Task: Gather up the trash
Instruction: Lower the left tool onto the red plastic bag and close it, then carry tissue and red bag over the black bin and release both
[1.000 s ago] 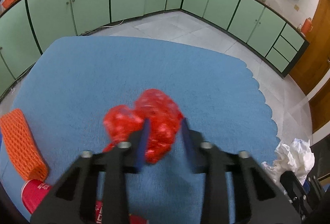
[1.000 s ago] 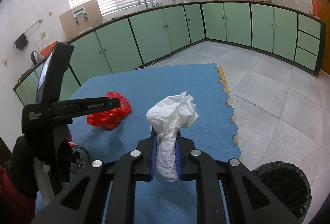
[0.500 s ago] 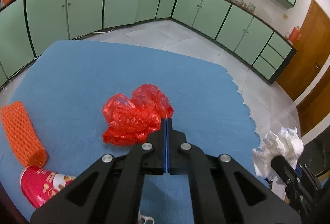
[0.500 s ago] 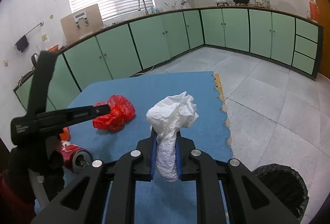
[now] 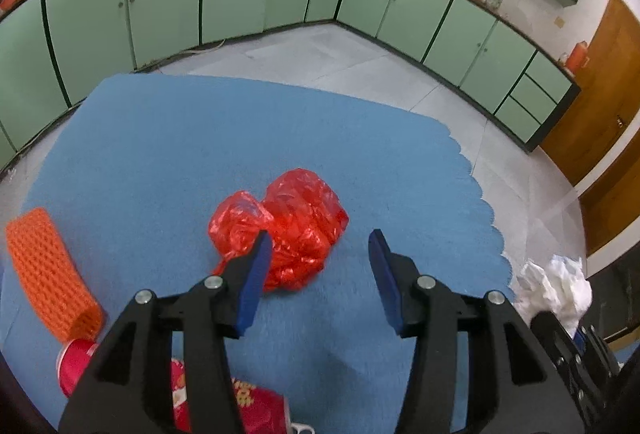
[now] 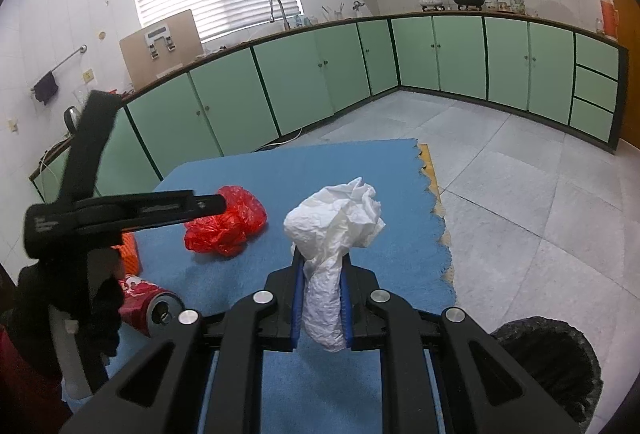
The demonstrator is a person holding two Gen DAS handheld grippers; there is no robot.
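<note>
**Tissue in hand, red bag next**

My right tongs (image 6: 322, 308) are clamped on a crumpled white tissue (image 6: 334, 230), which stands up out of the blue pads above the tabletop (image 6: 360, 386). I hold it high, I judge, so it clears the edge on the way to the black bin (image 6: 560, 366) at my lower right.

My left tongs (image 5: 320, 262) hang with the jaws wide apart and nothing between them. The left pad sits in front of the near edge of a red plastic bag (image 5: 296, 218); I cannot tell whether it touches. The bag lies loose on the blue tabletop, puffed and crinkled, so I expect it to squash and slip unless the jaws straddle its bulk.

To the left, close to me, lie a red drink can (image 6: 150, 304) on its side and an orange foam net (image 5: 44, 270), both ungathered.

Beyond the tabletop are grey floor tiles, then green cabinets (image 6: 308, 82).
</note>
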